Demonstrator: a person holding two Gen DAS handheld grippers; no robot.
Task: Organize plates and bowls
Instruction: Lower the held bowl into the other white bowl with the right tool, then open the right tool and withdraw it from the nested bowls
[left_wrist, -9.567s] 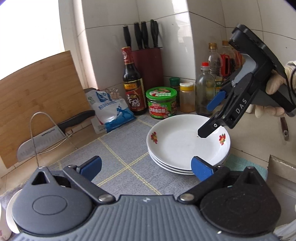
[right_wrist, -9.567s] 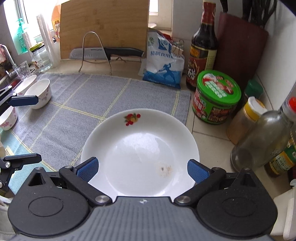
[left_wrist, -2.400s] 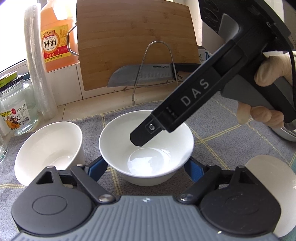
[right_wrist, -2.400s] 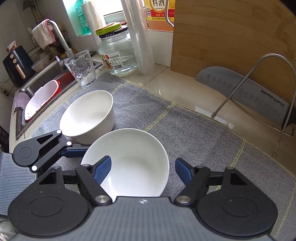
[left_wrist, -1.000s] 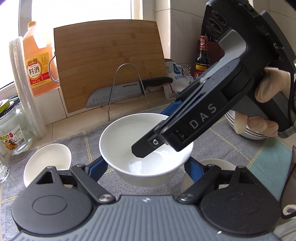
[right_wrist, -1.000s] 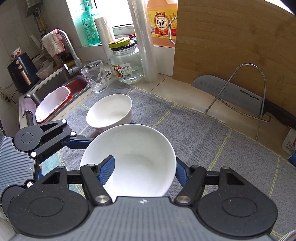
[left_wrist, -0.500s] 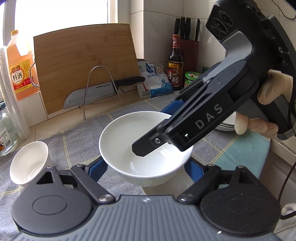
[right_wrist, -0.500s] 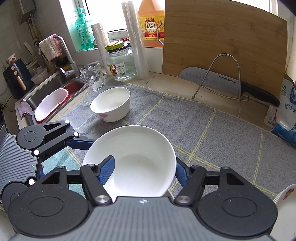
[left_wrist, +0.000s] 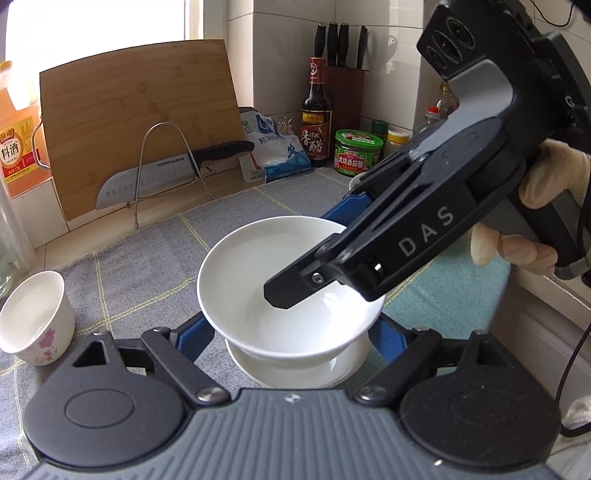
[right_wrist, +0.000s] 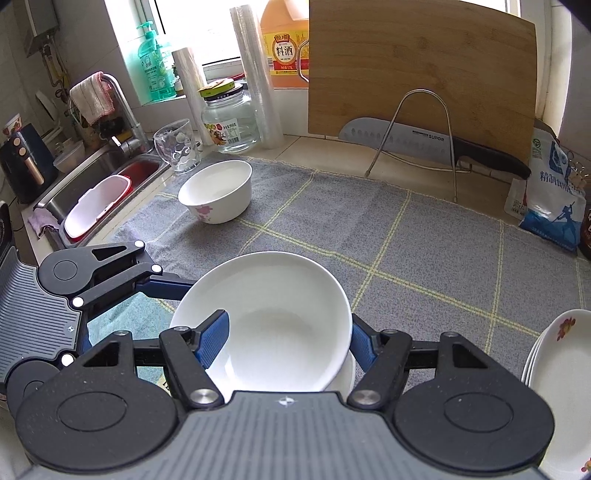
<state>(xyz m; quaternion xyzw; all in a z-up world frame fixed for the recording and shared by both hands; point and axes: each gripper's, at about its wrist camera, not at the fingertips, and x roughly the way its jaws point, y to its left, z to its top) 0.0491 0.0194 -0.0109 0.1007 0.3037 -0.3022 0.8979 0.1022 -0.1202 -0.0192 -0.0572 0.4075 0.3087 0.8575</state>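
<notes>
While both grippers are working the same white bowl (right_wrist: 269, 317), the right gripper (right_wrist: 288, 339) is clamping it rim-wise: one blue pad is sitting inside the bowl against the wall and the other is pressing on the outside, so the jaws are closed on the wall. The left gripper (left_wrist: 291, 332) is hugging that bowl from its own side, with a blue pad on each flank of the bowl and the jaws standing fairly wide to fit it. From the left wrist view you can see the right tool coming in from the upper right with a gloved hand (left_wrist: 532, 218) wrapped around its handle, one black finger dipping into the bowl.

Right under the held bowl, another white bowl (left_wrist: 299, 373) is sitting on the mat, and the held one is hanging just over it or nesting into it; can't tell if they're touching.

Moving outward, everything is sitting on a grey checked mat (right_wrist: 369, 229). A third bowl with a pink flower (right_wrist: 218, 192) is well apart near the sink (right_wrist: 92, 173). A stack of plates (right_wrist: 561, 373) is peeking in at the right edge. Behind, a wooden cutting board (right_wrist: 421, 66) is leaning on the wall with a knife (right_wrist: 424, 142) resting on a wire rack.
</notes>
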